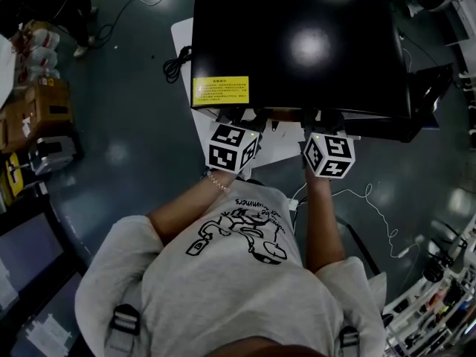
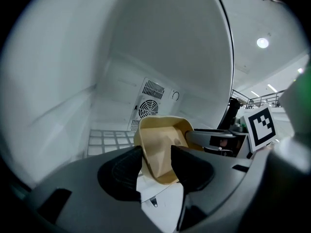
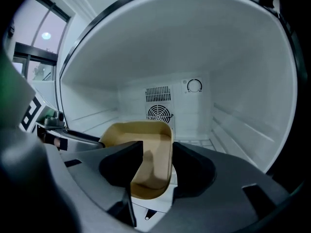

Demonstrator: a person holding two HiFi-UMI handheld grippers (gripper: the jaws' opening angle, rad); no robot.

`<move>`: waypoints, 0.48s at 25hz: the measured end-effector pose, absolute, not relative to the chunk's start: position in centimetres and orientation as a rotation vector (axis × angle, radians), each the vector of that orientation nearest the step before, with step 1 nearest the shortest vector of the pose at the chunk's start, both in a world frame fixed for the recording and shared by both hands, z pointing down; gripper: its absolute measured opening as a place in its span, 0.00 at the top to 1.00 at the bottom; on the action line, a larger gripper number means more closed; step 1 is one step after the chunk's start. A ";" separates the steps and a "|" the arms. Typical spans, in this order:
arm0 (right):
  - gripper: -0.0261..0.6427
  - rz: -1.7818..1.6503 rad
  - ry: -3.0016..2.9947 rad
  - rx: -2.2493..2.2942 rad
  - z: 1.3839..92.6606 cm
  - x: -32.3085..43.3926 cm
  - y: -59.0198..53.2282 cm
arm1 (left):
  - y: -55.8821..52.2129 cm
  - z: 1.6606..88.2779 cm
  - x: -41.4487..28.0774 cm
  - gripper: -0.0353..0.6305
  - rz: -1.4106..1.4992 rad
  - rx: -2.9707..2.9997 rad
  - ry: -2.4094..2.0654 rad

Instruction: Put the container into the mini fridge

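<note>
The left gripper (image 2: pixel 156 165) and right gripper (image 3: pixel 158 166) each have their fingers set fairly wide and clamped on a near corner of the tan container (image 2: pixel 163 137). It sits between them inside the fridge (image 1: pixel 297 43), with a wire shelf (image 2: pixel 104 140) below the fingers and a fan grille (image 3: pixel 160 113) straight ahead. The fridge stands on a white tabletop (image 1: pixel 279 146) above a dark floor (image 1: pixel 134 125).

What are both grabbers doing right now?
Left gripper: closed on the rounded tan paper container.
Right gripper: closed on that same container.
</note>
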State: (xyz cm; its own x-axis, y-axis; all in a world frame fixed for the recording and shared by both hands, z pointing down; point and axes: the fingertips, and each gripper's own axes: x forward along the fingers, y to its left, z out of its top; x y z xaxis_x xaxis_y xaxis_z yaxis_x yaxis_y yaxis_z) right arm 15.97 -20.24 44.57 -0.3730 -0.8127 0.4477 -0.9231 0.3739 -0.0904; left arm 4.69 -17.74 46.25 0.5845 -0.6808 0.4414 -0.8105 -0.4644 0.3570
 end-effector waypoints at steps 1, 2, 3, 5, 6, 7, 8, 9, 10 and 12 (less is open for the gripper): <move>0.69 0.471 -2.310 1.520 44.6 16.0 -20.4 | -17.8 46.3 4.7 0.67 0.322 2.280 -1.184; 0.69 0.471 -2.311 1.519 44.7 16.0 -20.5 | -17.9 46.4 4.8 0.67 0.323 2.281 -1.187; 0.69 0.470 -2.311 1.518 44.7 16.0 -20.5 | -18.0 46.4 4.8 0.67 0.324 2.282 -1.191; 0.69 0.470 -2.311 1.516 44.8 16.1 -20.6 | -18.2 46.3 4.8 0.67 0.325 2.284 -1.201; 0.69 0.471 -2.311 1.514 44.9 16.1 -20.6 | -18.3 46.4 4.8 0.67 0.325 2.284 -1.206; 0.69 0.474 -2.311 1.513 45.1 16.2 -20.7 | -18.4 46.4 4.8 0.67 0.325 2.284 -1.210; 0.69 0.476 -2.310 1.513 45.2 16.2 -20.8 | -18.5 46.5 4.9 0.67 0.326 2.283 -1.214; 0.69 0.478 -2.309 1.513 45.3 16.2 -20.9 | -18.6 46.6 4.9 0.67 0.328 2.282 -1.216; 0.69 0.479 -2.308 1.513 45.3 16.3 -21.0 | -18.7 46.7 5.0 0.67 0.331 2.281 -1.217; 0.69 0.481 -2.307 1.512 45.6 16.3 -21.2 | -18.8 46.9 5.0 0.66 0.337 2.278 -1.219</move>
